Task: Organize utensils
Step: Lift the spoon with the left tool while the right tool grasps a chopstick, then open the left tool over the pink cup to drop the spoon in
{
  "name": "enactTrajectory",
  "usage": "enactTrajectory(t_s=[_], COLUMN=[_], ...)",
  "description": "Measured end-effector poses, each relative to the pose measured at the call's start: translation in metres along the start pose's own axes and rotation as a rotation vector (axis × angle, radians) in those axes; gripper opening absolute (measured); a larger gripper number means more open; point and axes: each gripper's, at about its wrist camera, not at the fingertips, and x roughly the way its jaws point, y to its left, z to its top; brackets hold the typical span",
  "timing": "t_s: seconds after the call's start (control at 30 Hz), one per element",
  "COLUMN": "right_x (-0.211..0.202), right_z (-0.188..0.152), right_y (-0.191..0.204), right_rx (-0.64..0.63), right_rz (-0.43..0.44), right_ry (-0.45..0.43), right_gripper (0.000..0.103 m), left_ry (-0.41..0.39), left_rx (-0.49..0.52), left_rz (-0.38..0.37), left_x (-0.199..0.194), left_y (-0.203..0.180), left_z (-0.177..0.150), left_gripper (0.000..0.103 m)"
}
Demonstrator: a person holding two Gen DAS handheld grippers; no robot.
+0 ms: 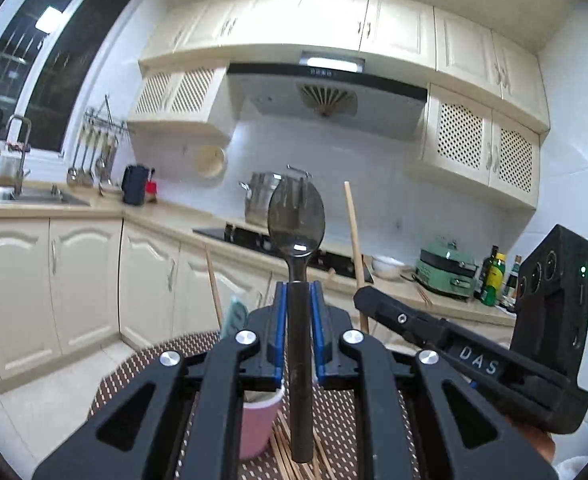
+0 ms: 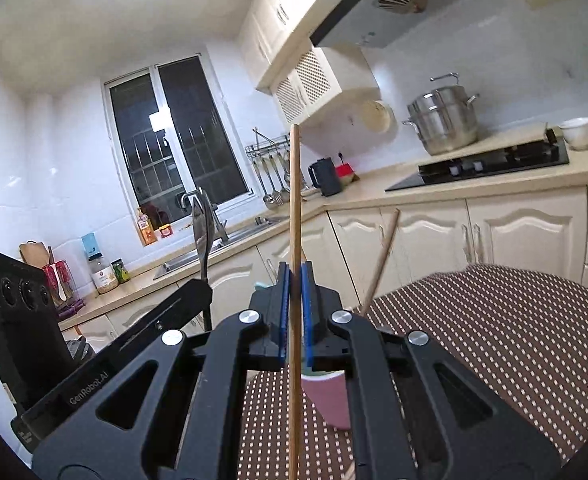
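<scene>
In the left wrist view my left gripper [image 1: 297, 286] is shut on the handle of a dark spoon [image 1: 296, 220], whose bowl points up. Under it stands a pink cup [image 1: 257, 424] on the brown dotted mat [image 1: 141, 364], with several loose chopsticks [image 1: 283, 456] lying beside it. At the right, my right gripper [image 1: 360, 296] holds a wooden chopstick [image 1: 353, 232] upright. In the right wrist view my right gripper [image 2: 295, 270] is shut on that chopstick [image 2: 294, 200] above the pink cup [image 2: 330, 404]. My left gripper [image 2: 203, 286] and the spoon [image 2: 201, 232] are at the left. Another chopstick [image 2: 382, 260] leans up from behind the fingers.
Cream kitchen counters run along the far walls, with a black hob [image 2: 490, 168], a steel pot [image 2: 444, 120], a dark kettle [image 2: 326, 176] and a sink [image 2: 197, 256]. A green appliance [image 1: 448, 268] and bottles [image 1: 494, 280] stand on the counter. The mat covers a round table [image 2: 494, 340].
</scene>
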Motion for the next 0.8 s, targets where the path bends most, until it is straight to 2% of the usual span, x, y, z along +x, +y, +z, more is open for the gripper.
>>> enactTrajectory(t_s=[0.23, 0.4, 0.63, 0.8], right_x=[0.022, 0.037, 0.052, 0.062], right_z=[0.001, 0.002, 0.001, -0.004], right_y=[-0.006, -0.009, -0.009, -0.009], right_rx=[0.008, -0.001, -0.030, -0.039], right_rz=[0.003, -0.008, -0.037, -0.049], right_ry=[-0.038, -0.066, -0.132, -0.159], right_gripper=[0.006, 0.006, 0.007, 0.007], left_ry=[-0.069, -0.074, -0.078, -0.111], left_rx=[-0.022, -0.060, -0.064, -0.048], left_rz=[0.015, -0.005, 0.020, 0.029], left_x=[0.023, 0.043, 0.064, 0.063], left_y=[0.012, 0.024, 0.035, 0.034], left_z=[0.003, -0.002, -0.018, -0.022], left_gripper=[0.011, 0.011, 0.011, 0.011])
